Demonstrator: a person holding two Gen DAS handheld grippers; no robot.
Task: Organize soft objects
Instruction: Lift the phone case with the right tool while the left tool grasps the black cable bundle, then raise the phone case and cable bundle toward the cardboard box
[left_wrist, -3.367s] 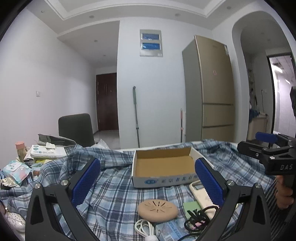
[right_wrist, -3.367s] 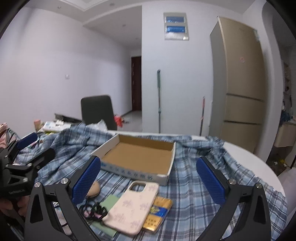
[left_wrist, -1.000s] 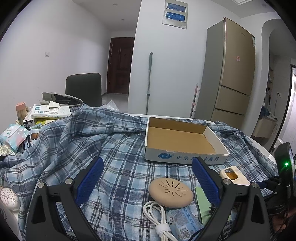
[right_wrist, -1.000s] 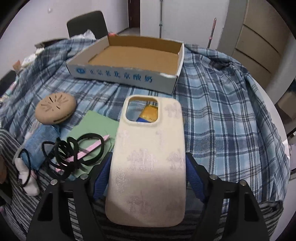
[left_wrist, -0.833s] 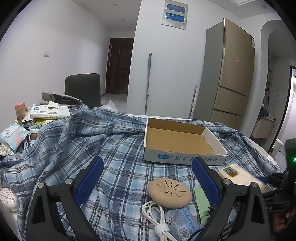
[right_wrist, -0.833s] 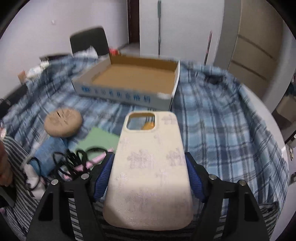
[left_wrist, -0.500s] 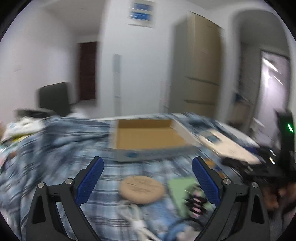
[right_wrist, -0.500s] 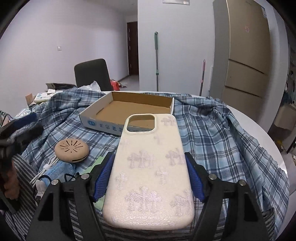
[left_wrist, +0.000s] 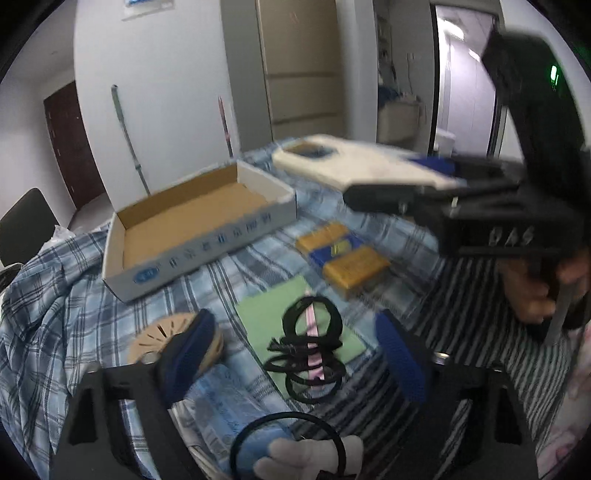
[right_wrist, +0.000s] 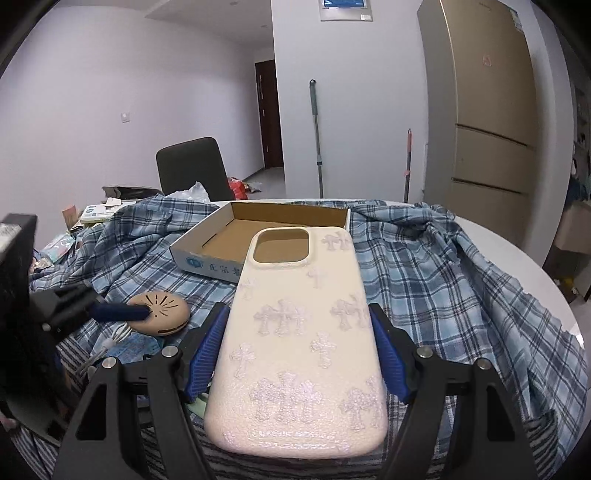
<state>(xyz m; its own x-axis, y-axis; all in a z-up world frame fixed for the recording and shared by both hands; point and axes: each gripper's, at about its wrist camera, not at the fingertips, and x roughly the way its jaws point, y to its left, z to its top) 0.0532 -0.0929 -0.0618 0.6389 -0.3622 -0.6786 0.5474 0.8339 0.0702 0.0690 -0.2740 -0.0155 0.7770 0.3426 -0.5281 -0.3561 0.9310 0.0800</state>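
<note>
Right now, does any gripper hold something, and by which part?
The right gripper holds the cream phone case by its two long side edges. The left gripper holds nothing.

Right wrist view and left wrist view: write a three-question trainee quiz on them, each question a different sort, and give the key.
1. True or false: the right gripper has its fingers clamped on the long edges of the phone case.
2. The cardboard box contains: A) nothing B) a mug C) a book.
3. What black items lie on the green sheet?

Key: 1. True. 2. A. 3. Hair ties.
</note>
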